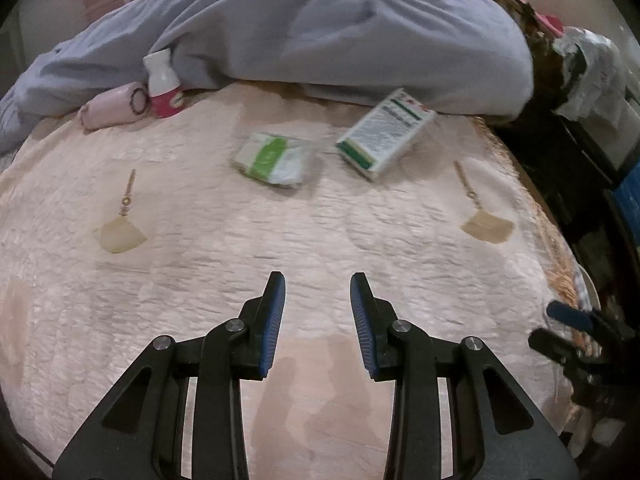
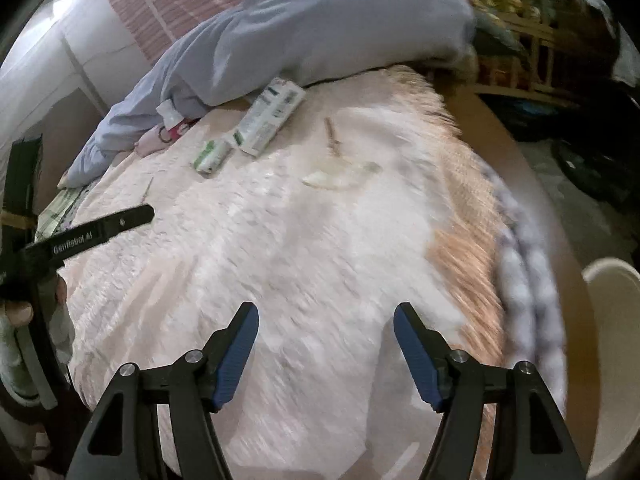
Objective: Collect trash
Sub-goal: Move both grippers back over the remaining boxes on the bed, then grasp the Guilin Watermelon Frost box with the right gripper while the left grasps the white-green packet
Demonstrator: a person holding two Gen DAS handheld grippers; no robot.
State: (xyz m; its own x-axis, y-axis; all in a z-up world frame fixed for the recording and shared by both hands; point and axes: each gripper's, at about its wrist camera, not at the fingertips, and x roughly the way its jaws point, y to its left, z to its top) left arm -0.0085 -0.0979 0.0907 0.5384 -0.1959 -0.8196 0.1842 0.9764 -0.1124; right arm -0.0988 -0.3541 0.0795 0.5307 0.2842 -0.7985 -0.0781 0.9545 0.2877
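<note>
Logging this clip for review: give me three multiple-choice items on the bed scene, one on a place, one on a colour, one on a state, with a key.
1. Where does the white-and-green box lie relative to the green-striped packet, in the left wrist view?
A. To its right, nearer the blue duvet
B. To its left
C. Underneath it

2. What colour are the bottle's cap end and base?
A. Blue cap, yellow base
B. White cap, pink base
C. All black

3. What state are the left tongs in?
A. Shut on the packet
B. Shut on nothing
C. Open and empty

Key: 1 A, the box sits right of the packet by the duvet's edge. 2 B, white top and pink bottom show beside the pink roll. 3 C, bedspread shows between the pads; the right tongs are open too.
</note>
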